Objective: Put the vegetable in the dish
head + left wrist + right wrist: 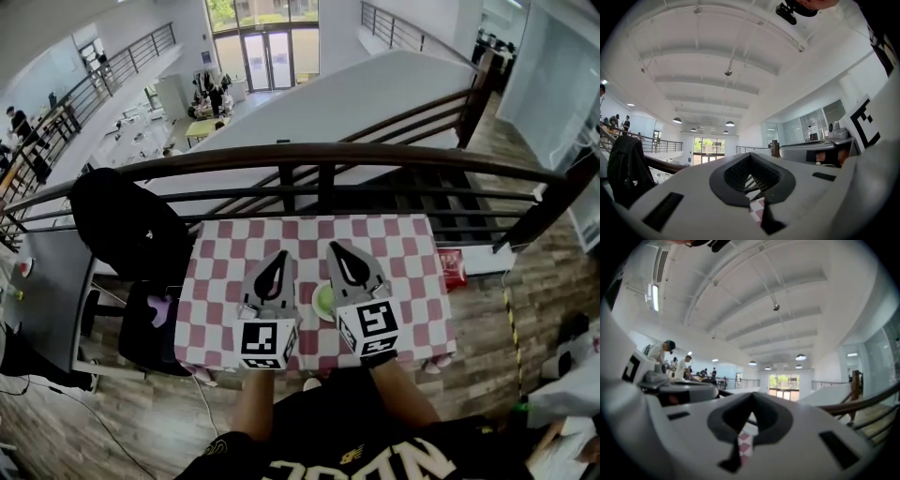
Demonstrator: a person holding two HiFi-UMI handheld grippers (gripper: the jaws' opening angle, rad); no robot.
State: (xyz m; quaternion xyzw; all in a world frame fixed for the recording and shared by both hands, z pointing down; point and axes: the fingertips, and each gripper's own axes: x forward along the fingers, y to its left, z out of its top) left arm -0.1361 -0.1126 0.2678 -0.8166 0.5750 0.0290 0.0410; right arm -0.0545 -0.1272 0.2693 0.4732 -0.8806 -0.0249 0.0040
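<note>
Dish [322, 302] sits clear of both pairs of jaws. Left gripper [280, 255] has its jaws pressed together with nothing in them. Right gripper [337, 247] is the same, tips closed and empty. Both point level over the checked table [412, 272], side by side. The dish, a pale green sliver on the table between them, is half hidden by the right gripper, so I cannot tell whether the vegetable lies in it. Beyond the table runs a dark railing [319, 155]. A black jacket [127, 230] drapes a chair at the left.
</note>
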